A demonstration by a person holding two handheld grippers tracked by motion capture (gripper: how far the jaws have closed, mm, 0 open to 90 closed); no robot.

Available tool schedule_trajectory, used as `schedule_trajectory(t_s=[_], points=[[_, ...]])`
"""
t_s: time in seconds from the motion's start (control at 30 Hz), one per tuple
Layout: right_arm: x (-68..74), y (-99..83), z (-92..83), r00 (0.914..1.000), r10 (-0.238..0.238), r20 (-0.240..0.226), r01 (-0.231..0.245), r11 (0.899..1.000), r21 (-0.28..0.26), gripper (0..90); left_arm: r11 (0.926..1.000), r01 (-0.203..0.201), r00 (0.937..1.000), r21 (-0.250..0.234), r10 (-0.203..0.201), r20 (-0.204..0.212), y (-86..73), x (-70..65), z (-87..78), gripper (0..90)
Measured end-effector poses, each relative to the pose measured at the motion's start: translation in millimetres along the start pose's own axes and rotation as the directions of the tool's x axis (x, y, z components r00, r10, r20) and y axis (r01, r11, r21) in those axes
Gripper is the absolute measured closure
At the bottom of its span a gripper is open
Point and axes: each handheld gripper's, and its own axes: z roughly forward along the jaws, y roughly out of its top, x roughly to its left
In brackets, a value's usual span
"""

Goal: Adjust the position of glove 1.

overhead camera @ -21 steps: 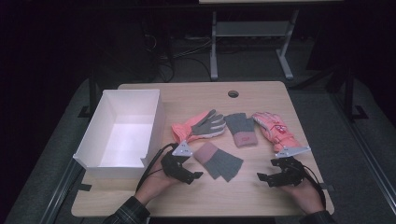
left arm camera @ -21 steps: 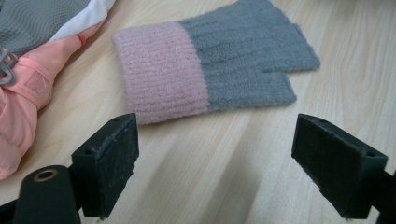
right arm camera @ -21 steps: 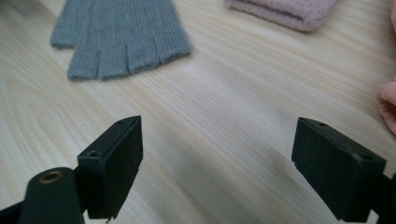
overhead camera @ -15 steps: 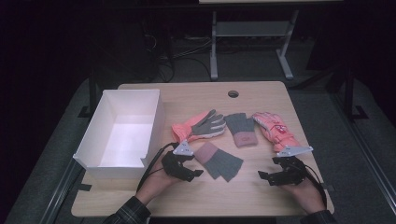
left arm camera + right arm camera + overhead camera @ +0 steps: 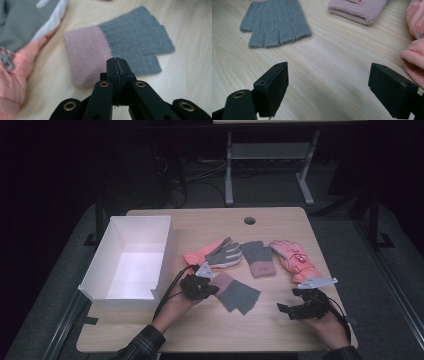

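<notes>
No readable txt, brand, no. or sign anywhere. Closest thing: small salmon tag sewn on pink cuff of knit mitten, top centre of right gripper view; cropped by frame edge, no letters legible. Pink padded glove, right of centre in high view, carries small white marks on its back; too tiny to read. White patch w/ red stripe on grey-palm glove, upper left of left gripper view; no lettering seen.
</notes>
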Motion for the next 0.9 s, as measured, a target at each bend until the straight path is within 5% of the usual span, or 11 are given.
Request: schedule_trajectory(t_s=[0.4,0.9], points=[[-1.0,-0.3,1.5,1.0,0.005,-0.002,-0.005,1.0,-0.001,15.5,0.9991,0.04,0.9981,0.013,-0.039,-0.047,18.0,24.1,21.1,89.7],[-1.5,-0.8,0.4,0.9999,-0.008,0.009,0.008,1.0,-0.019,14.2,0.9958,0.052,0.9981,0.075,-0.049,-0.036,14.5,24.3,29.0,89.7]])
